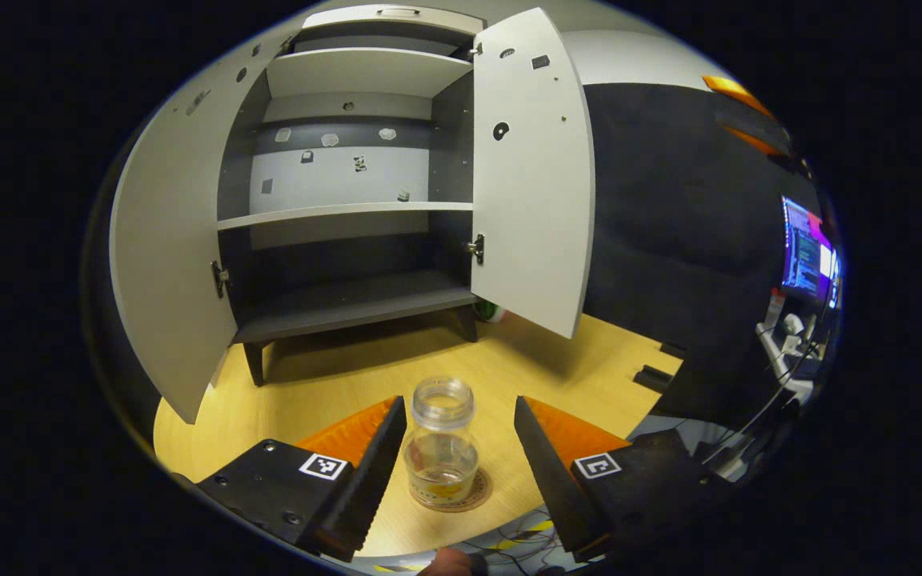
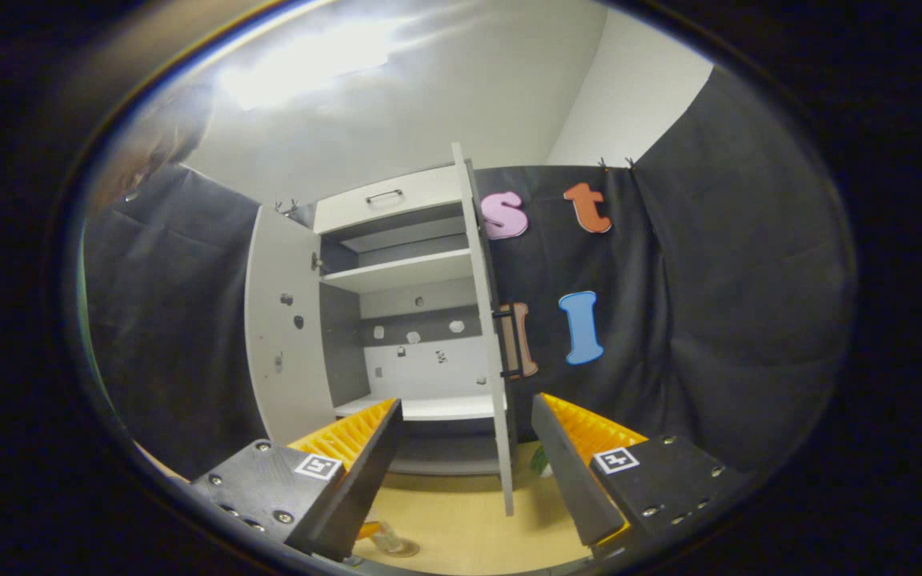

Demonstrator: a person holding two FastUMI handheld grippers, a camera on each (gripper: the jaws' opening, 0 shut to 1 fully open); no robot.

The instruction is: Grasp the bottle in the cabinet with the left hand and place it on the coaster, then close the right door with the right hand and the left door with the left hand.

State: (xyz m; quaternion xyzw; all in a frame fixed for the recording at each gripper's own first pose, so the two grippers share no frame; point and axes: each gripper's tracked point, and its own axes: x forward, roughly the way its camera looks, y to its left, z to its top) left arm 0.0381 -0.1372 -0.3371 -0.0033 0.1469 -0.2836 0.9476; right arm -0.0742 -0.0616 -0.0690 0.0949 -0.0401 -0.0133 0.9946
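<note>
Two doors of the cabinet (image 1: 349, 200) stand wide open in the left gripper view, the left door (image 1: 169, 264) on the left side of the frame and the right door (image 1: 529, 172) in the upper middle. No brand or writing can be read anywhere; the little marks stuck on the back wall of the cabinet are too small to make out. The bottle (image 1: 441, 444) is see-through, has no cap on, and stands upright on the round coaster (image 1: 465, 496) at the bottom middle of the frame, on the wooden table (image 1: 557, 368). The left gripper (image 1: 454, 452) is spread apart, with a finger on each side of the bottle and not touching it. The shelves inside look bare, and there is open table between the bottle and the cabinet. A bright screen (image 1: 805, 256) at the right edge is blurry. In the right gripper view, the right gripper (image 2: 465, 452) is also spread apart and holds nothing, and the thin edge of the right door (image 2: 489, 336) sits between its fingers, farther off. The bottle (image 2: 385, 540) is mostly hidden at the bottom left behind one finger.
</note>
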